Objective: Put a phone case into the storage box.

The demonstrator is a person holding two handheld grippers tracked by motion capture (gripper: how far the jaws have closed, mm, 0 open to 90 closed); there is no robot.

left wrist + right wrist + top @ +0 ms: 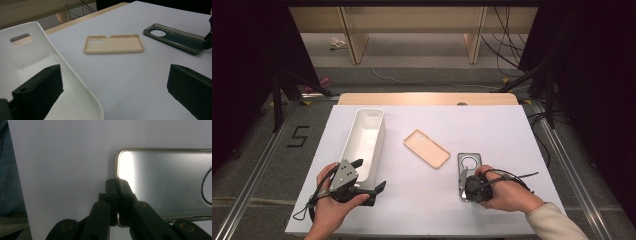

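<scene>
A: Why is the right gripper [467,186] sitting so low at the near end of the grey case [470,166]?

B: It is pinching the rim. In the right gripper view the jaws are standing together on the thin edge of the grey case [165,182], one pad inside the wall and one outside. That looks like the only way to get a flat shell off the table [422,200].

A: And where is the case lying?

B: On the table's right side, camera hole pointing away from the person, well apart from the bin [364,142].

A: What is the left gripper [364,182] doing?

B: It is straddling the bin's near corner with its jaws apart, one inside the bin [50,65] and one outside, clamping nothing. I judge it is there to steady the bin for a drop.

A: And the beige case [426,148]?

B: It is lying between bin and grey case, hollow side up, touching neither.
</scene>
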